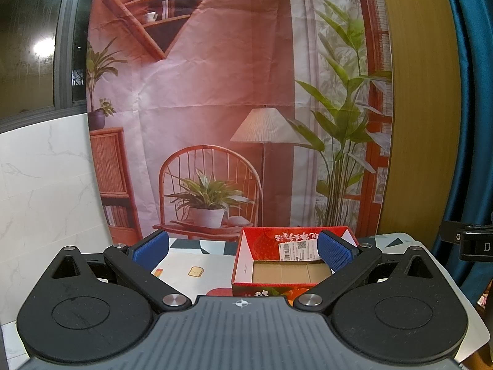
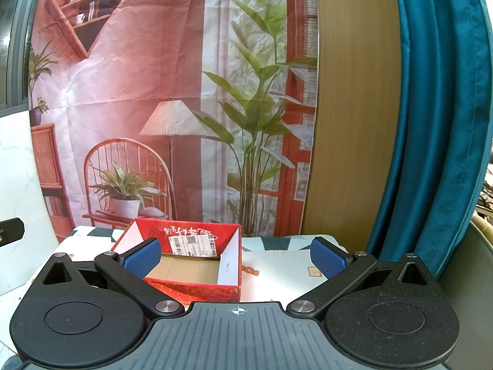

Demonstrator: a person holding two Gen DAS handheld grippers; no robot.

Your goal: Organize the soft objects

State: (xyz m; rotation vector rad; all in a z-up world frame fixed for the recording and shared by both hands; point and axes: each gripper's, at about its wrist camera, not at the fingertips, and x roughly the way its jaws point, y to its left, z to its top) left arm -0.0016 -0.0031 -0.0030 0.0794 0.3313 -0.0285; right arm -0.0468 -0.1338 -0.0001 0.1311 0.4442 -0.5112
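Observation:
A red cardboard box (image 1: 265, 288) with a brown cardboard floor and a white shipping label stands open on the table. Nothing shows inside it. It also shows in the right wrist view (image 2: 197, 289). My left gripper (image 1: 243, 251) is open and empty, raised in front of the box, its right blue pad over the box's right end. My right gripper (image 2: 235, 256) is open and empty, its left blue pad over the box's left end. No soft object is in view.
The table (image 2: 277, 265) has a patterned cloth with toast and geometric prints. A printed backdrop (image 1: 215, 108) hangs right behind it. A wooden panel and a teal curtain (image 2: 437, 123) stand at the right. White marble wall at the left.

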